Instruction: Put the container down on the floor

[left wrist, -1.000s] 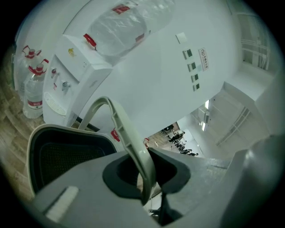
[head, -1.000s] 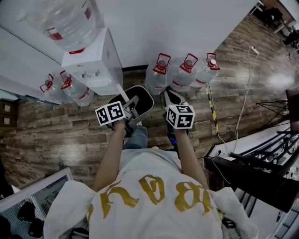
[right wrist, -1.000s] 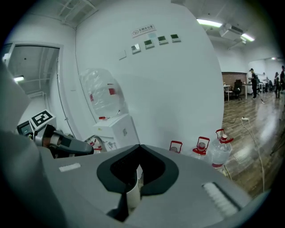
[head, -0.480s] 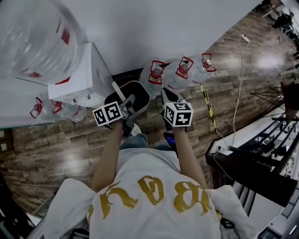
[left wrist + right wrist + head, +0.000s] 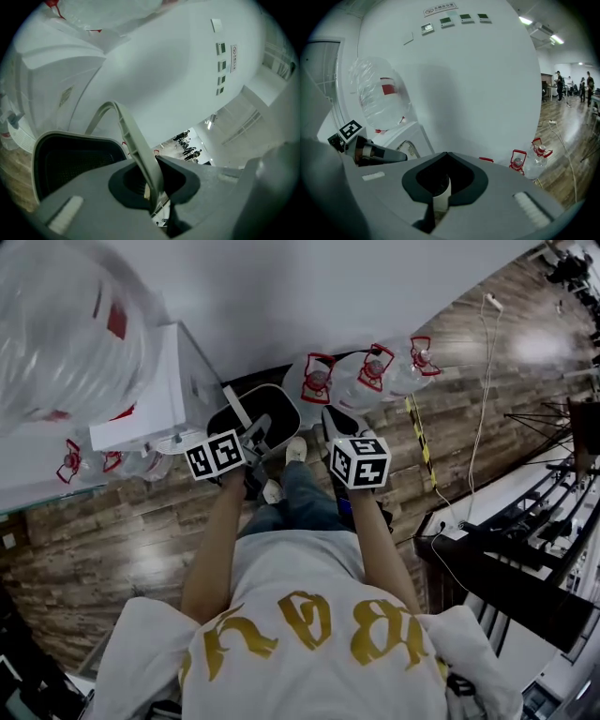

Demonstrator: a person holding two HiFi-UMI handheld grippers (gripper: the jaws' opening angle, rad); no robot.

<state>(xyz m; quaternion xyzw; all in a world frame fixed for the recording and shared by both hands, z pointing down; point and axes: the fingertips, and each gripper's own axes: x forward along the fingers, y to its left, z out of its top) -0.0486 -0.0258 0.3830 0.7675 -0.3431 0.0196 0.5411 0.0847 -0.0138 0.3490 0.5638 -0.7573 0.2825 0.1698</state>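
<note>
my left gripper [image 5: 152,185] has its fingers pinched tight on the thin handle [image 5: 132,140] of the container [image 5: 248,418], hanging at 11 o'clock beside the water dispenser [image 5: 141,399], right gripper [image 5: 440,187] closed on nothing; lowered crooked, it may swing and tip on the floor [image 5: 122,531].

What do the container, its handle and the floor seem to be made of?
The container: probably moulded plastic, matte dark inside, pale smooth rim. The handle: pale grey plastic, by its ribbed moulding. The floor: wood-look planks, glossy where lights reflect; real wood or laminate is unclear.
</note>
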